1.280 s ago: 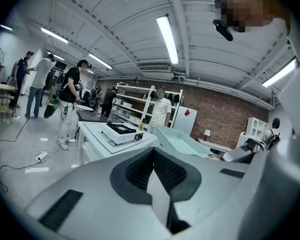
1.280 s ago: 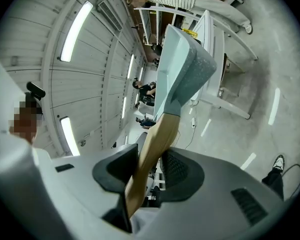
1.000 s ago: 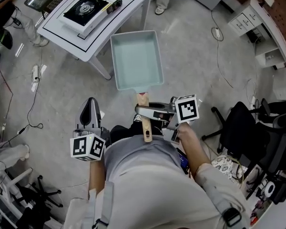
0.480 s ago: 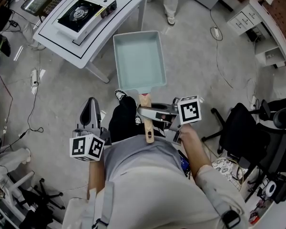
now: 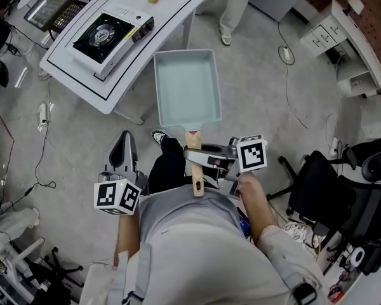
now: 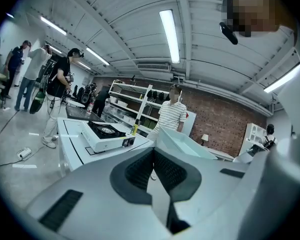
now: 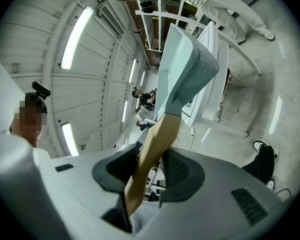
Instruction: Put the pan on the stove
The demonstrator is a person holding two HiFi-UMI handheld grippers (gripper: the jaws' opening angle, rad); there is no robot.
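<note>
Wooden handle [image 5: 195,170]: was clamped in the jaws of the right gripper [image 5: 192,154].
Left gripper [image 5: 122,143]: jaws together, nothing between them; it was on the stove's side.
Pan [image 5: 185,88]: empty, in the air just ahead of the right gripper, long axis pointing away.
Stove [image 5: 109,29]: on the white table [image 5: 76,75], further ahead-left, well apart, burner bare.

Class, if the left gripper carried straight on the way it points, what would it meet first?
The left gripper would probably meet the white table first, at its near edge; depth is unclear.
</note>
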